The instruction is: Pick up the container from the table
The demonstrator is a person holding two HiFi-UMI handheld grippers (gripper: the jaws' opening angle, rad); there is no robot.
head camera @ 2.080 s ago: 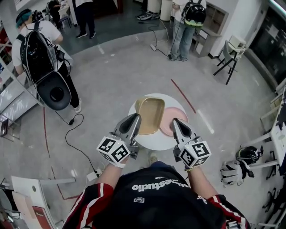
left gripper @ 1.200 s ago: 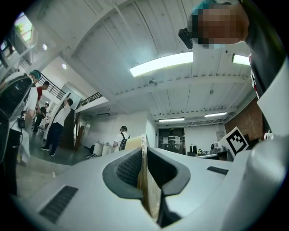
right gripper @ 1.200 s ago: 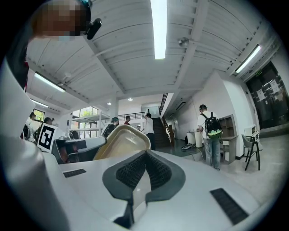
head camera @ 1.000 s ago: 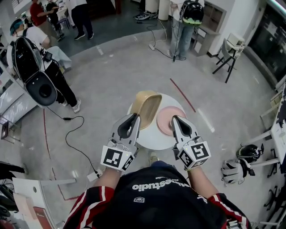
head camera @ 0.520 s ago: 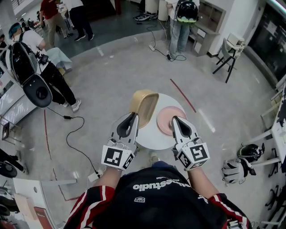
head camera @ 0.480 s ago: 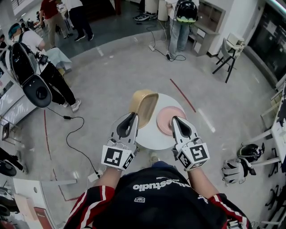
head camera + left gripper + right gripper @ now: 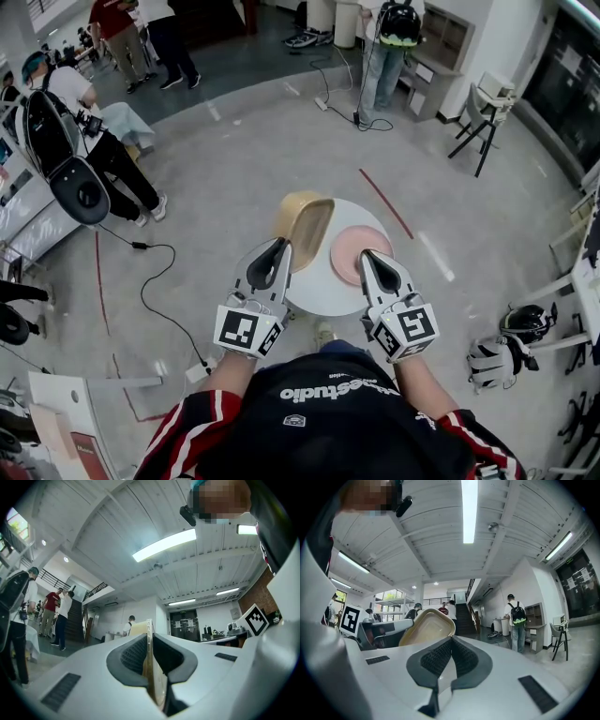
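Grippers, counted: we see two, one in each of the person's hands, side by side at the near edge of the counter [image 7: 319,292], each with one marker cube at its near end.
Left gripper [image 7: 280,247]: its jaws stand narrow, pressed on the thin rim of the container [image 7: 306,223]. In the left gripper view that rim runs edge-on between the two dark pads.
Right gripper [image 7: 367,254]: its jaws are drawn together with nothing between them. It hangs over the near right part of the counter, by the near edge of the pink plate [image 7: 347,246], and we cannot tell whether it touches the plate.
Containers, counted: we count one, a tan, shallow tray with rounded corners.
Container, place: it is off the counter, in the air over the counter's left part, tipped up on its side with the hollow facing right.
Container, contents: we see it empty in the right gripper view.
Counter: one, round and white.
Plates, counted: one, pink, lying flat on the right half of the counter with nothing on it.
Floor, right: one helmet [image 7: 520,323] lies well apart from the counter.
Floor, left: one dark cable [image 7: 147,292] trails across it.
Floor, beyond the counter: one red tape line [image 7: 384,202] runs away to the far left.
Far right: one chair [image 7: 483,112] stands there.
People [image 7: 70,112]: we count at least four, standing far off to the left and at the far side.
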